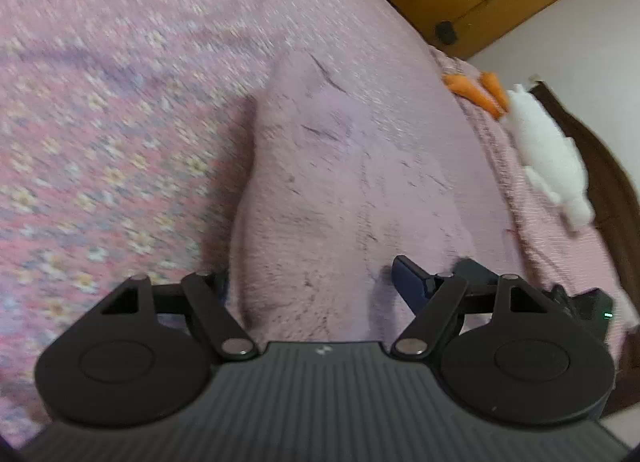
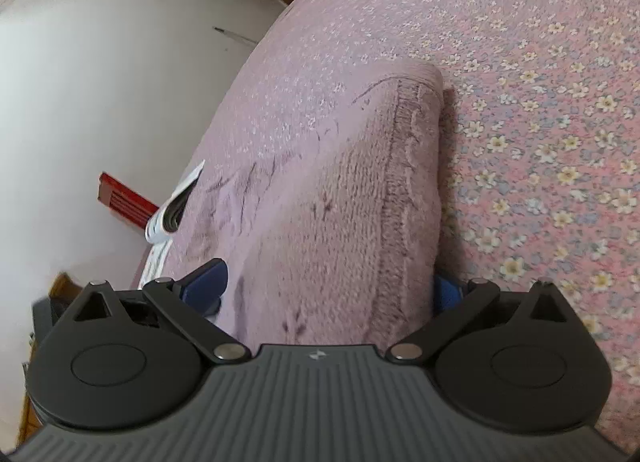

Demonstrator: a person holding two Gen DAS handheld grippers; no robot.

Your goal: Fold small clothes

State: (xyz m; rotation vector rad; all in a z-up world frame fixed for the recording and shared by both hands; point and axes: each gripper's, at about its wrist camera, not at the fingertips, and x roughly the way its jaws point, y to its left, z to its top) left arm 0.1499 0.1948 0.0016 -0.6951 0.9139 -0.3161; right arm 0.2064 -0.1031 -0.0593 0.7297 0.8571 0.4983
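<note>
Fuzzy lilac knitted garment point(image 1: 332, 197) folded narrow on flowered pink bedspread point(image 1: 100, 121); left tongs point(image 1: 316, 282) and right tongs point(image 2: 328, 286) spread, straddling it unpinched; final folds probably left.

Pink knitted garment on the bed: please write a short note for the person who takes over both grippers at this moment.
Left gripper: open, jaws wide on either side of the pink knitted garment; the pads do not seem to press it.
Right gripper: open too, a blue finger on each side of the same garment.
Garment: lies on the flowered bedspread, already doubled over; a knitted edge shows in the right wrist view.
Nearby: white soft toy near the bed's edge.
Done: at least one fold, as it seems.
Left: probably another fold or smoothing; I cannot tell whether more clothes wait.
</note>
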